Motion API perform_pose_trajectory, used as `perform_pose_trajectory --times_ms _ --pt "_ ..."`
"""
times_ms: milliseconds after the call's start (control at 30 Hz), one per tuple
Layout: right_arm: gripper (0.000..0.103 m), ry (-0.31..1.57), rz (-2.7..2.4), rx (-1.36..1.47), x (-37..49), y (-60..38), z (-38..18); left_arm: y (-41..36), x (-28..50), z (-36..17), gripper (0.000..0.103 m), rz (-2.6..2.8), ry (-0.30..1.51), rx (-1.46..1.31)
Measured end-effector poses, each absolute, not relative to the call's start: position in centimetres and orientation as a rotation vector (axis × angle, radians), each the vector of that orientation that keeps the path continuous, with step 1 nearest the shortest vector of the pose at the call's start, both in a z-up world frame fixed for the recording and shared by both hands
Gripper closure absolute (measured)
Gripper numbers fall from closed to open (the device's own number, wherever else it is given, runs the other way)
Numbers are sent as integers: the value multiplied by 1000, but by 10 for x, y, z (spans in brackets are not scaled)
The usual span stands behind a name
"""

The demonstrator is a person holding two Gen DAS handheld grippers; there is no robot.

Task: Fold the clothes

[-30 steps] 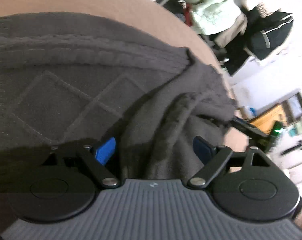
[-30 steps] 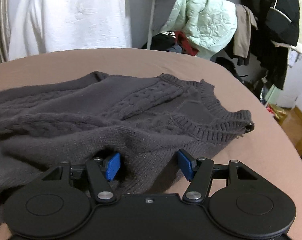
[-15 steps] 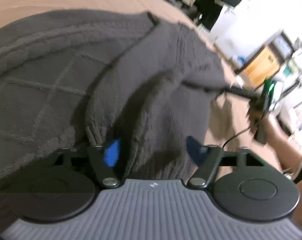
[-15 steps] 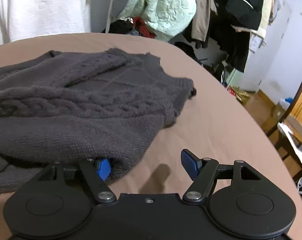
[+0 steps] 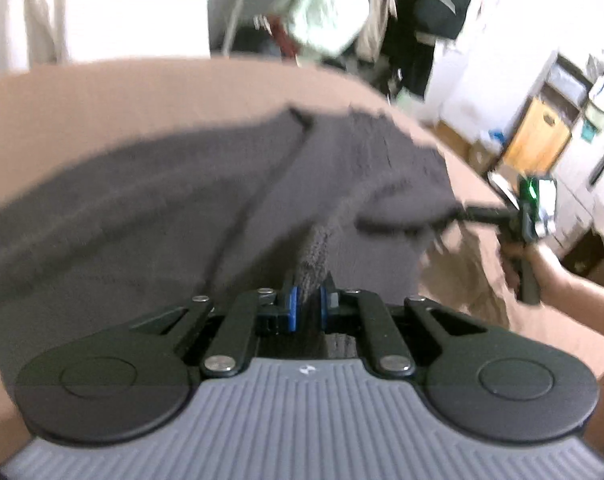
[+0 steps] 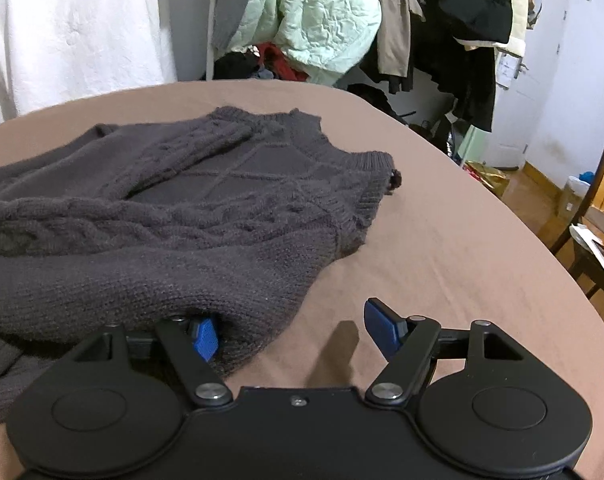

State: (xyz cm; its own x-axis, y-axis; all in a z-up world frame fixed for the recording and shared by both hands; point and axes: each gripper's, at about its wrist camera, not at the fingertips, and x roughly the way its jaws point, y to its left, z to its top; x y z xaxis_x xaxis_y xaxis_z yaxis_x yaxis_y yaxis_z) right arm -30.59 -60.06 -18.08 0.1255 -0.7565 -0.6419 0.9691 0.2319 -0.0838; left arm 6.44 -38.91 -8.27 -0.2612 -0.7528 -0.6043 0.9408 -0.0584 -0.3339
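Two hand-held grippers, black linkages with blue finger pads.

Left hand-held gripper (image 5: 306, 305): grey ribbed housing with a small white mark at the top centre, two black round discs either side, black link arms pinned with silver screws, blue pads (image 5: 293, 307) on black fingers. Right hand-held gripper (image 6: 289, 330): all-black housing, same paired discs and silver pivot screws, one small screw at the centre top, blue pads (image 6: 378, 326) angled outward. Seen from the left wrist: black handle with a green-lit unit, gripped by a bare hand (image 5: 538, 260).

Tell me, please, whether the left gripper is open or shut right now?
Shut: the left gripper has its blue pads pressed together on a bunched fold of the dark sweater.
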Motion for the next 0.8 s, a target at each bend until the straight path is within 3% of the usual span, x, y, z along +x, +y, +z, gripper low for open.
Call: perform_pose_trajectory --times_ms 100,167,233,300,567,667,733,800 --pt "28 595 -1242 402 -312 -598 -178 -399 80 -79 94 -1604 747 257" --pt "34 575 -1177 373 -316 -594 -173 -411 94 -71 94 -1531 724 186" --pt "36 566 -1121 329 -318 -591 -166 -419 109 -66 88 -1426 702 117" --pt "36 588 -1117 268 -317 -588 -160 -429 117 -69 75 -1257 661 146" --pt "39 789 -1110 409 -300 -593 -166 -418 111 -115 66 -1204 879 276" --pt "38 708 -916 408 -290 -581 -136 -419 89 -110 62 -1235 878 358" --pt "36 663 -732 413 -277 -575 -118 -418 73 -103 55 -1266 879 347" --pt "36 684 -693 408 -260 -573 -122 -420 60 -101 43 -1294 889 351"
